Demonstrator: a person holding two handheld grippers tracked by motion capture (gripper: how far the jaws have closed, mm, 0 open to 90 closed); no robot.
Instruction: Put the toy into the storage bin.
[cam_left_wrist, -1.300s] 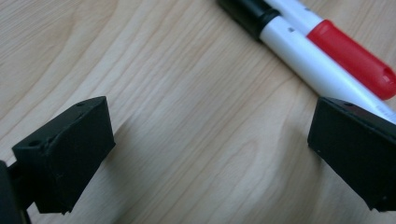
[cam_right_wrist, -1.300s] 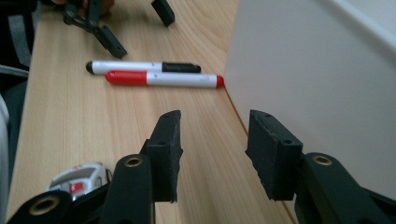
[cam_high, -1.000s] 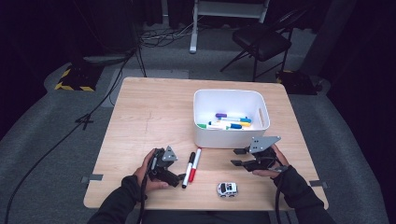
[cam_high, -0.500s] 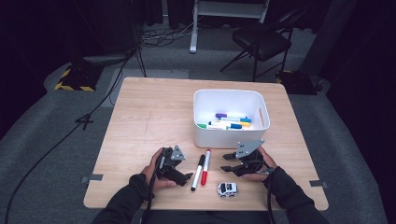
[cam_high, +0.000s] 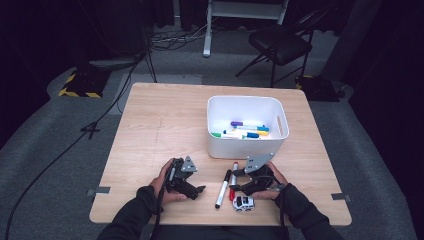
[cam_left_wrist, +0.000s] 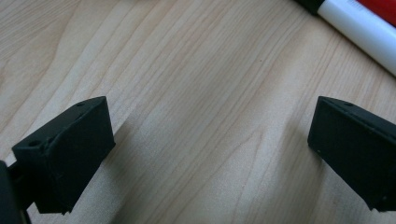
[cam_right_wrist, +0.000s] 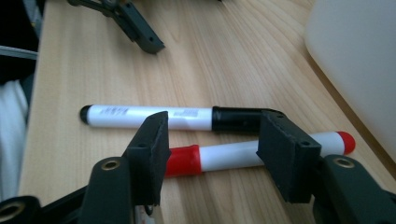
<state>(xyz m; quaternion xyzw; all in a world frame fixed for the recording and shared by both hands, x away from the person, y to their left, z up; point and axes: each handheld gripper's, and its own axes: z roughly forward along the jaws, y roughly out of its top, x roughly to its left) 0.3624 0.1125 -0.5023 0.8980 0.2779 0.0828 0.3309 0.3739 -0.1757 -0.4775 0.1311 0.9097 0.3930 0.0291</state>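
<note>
Right tool wide, straddling red marker; left tool wide, empty.

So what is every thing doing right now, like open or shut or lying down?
Left gripper: open, empty.
Right gripper: open, straddling red-capped marker.
Black-capped white marker: capped, lying flat.
White plastic bin: upright, holds markers.
Small white toy car: on its wheels.

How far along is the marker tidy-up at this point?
Done: several markers lie in the white bin. In hand: the right gripper, jaws open, straddles the red marker without gripping it. Left: the red marker, the black marker and a toy car on the table; the left gripper is open over bare wood.
</note>
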